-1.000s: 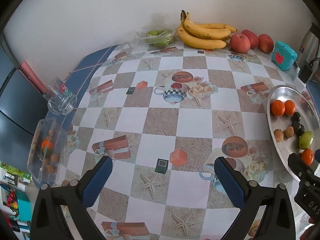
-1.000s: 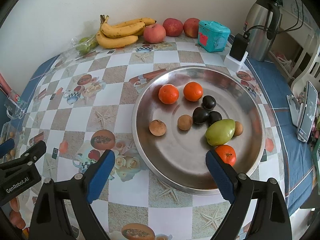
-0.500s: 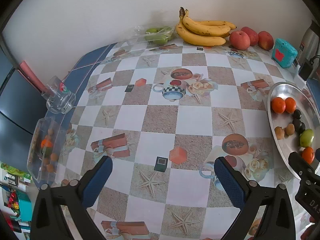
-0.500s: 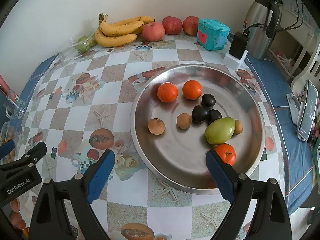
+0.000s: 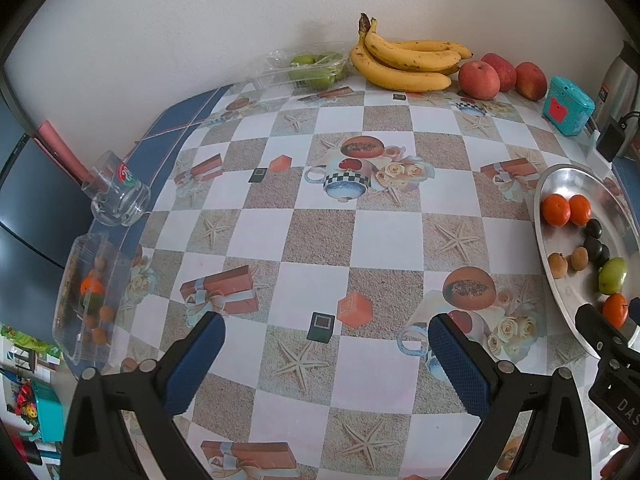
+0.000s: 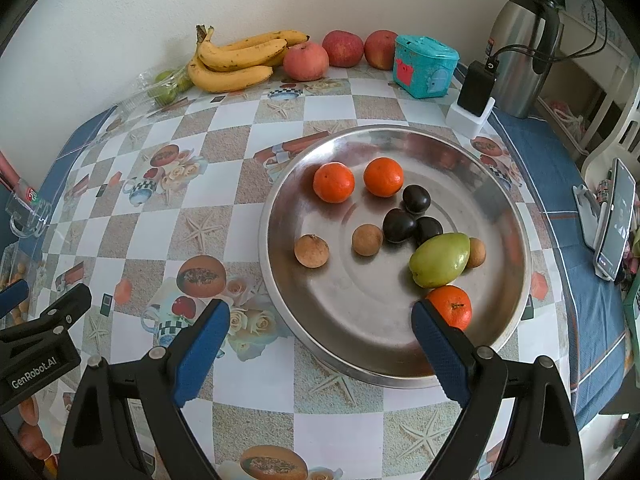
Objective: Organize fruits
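Note:
A round metal plate point(image 6: 508, 208) point(image 5: 550, 196) holds three oranges point(image 6: 333, 182), three dark plums point(image 6: 399, 225), three small brown fruits point(image 6: 311, 251) and a green fruit point(image 6: 440, 260). My right gripper point(image 6: 320, 322) hovers open over the plate's near rim, nothing between its blue pads point(image 6: 436, 344). My left gripper point(image 5: 326, 334) hangs open above the patterned tablecloth, left of the plate. Bananas point(image 6: 236, 60) point(image 5: 404, 60), three red apples point(image 6: 306, 61) and green fruit in a clear pack point(image 5: 316, 68) lie along the far wall.
A teal box point(image 6: 424, 66), a steel kettle point(image 6: 524, 36) and a black charger point(image 6: 476, 88) stand at the back right. A phone on a stand point(image 6: 614, 220) is at the right. A clear glass mug point(image 5: 116, 196) and a clear fruit tray point(image 5: 90, 296) sit at the left edge.

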